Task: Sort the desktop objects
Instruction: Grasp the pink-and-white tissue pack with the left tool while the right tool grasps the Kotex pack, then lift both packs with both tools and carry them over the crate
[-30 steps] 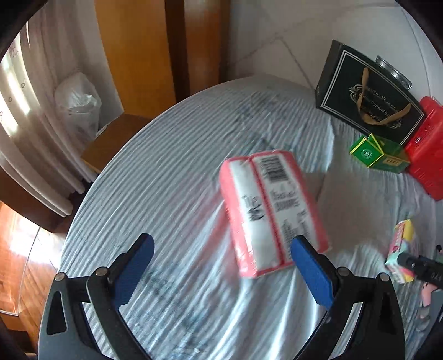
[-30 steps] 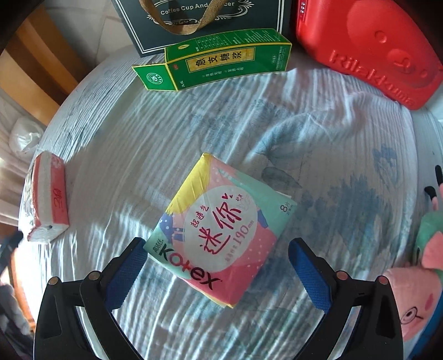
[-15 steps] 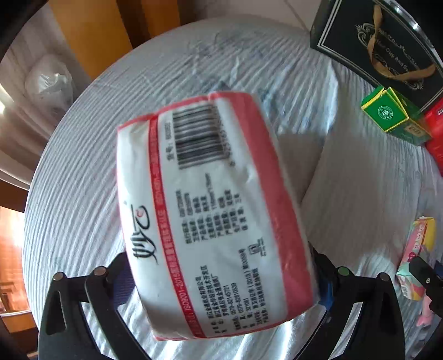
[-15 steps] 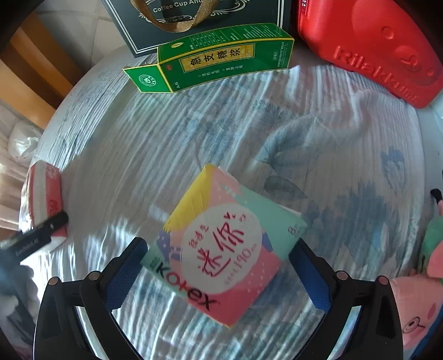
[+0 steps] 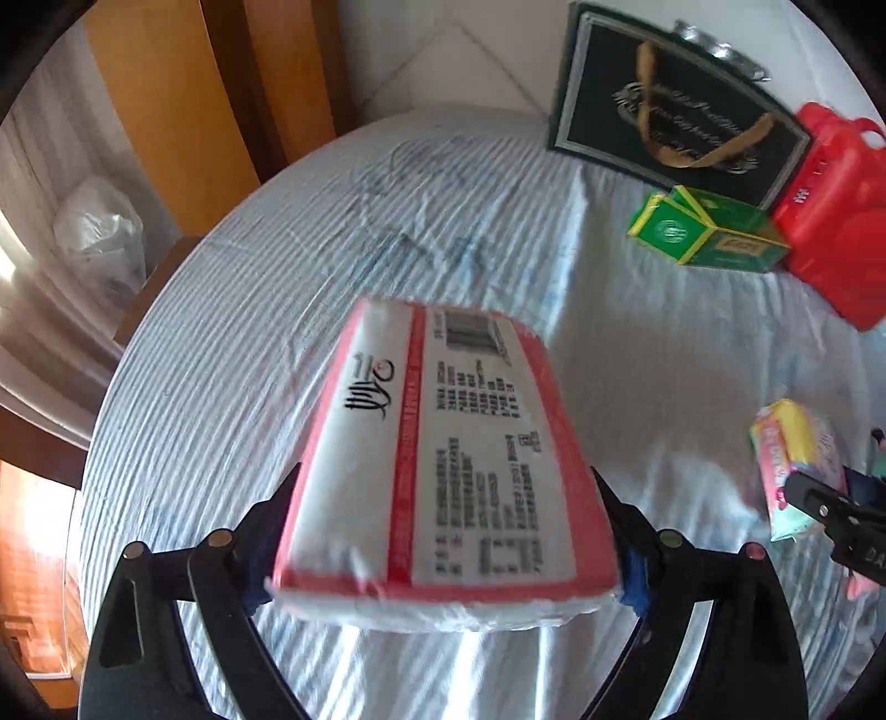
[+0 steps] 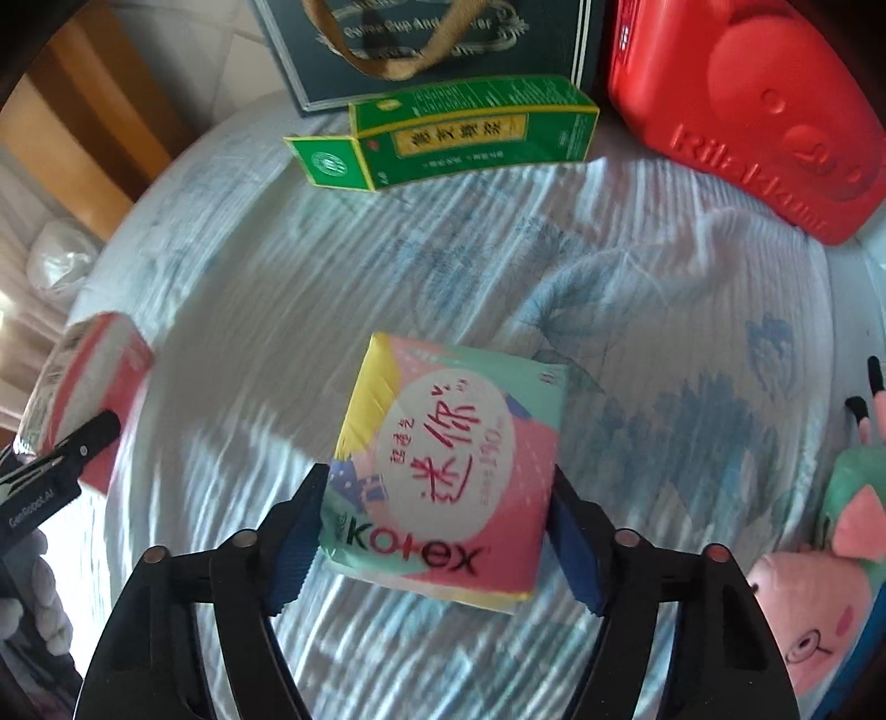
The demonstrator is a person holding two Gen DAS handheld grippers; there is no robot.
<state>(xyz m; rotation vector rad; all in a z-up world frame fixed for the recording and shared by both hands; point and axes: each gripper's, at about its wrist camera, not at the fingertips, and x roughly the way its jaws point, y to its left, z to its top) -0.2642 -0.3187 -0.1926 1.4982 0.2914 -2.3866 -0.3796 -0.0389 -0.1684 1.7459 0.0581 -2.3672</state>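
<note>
Between the closing jaws of the left gripper (image 5: 443, 545): red-and-white tissue pack (image 5: 443, 459), barcode side up, both blue pads against its sides, far end tilted above the cloth. Between the closing jaws of the right gripper (image 6: 434, 531): pastel Kotex pad packet (image 6: 448, 471), pads touching both edges. Round worktop (image 6: 637, 288) under a pale striped cloth. Far edge: green carton (image 6: 470, 130), dark gift bag (image 6: 443, 39) behind it, red case (image 6: 747, 105) beside. Right margin: pink plush pig (image 6: 819, 615).
</note>
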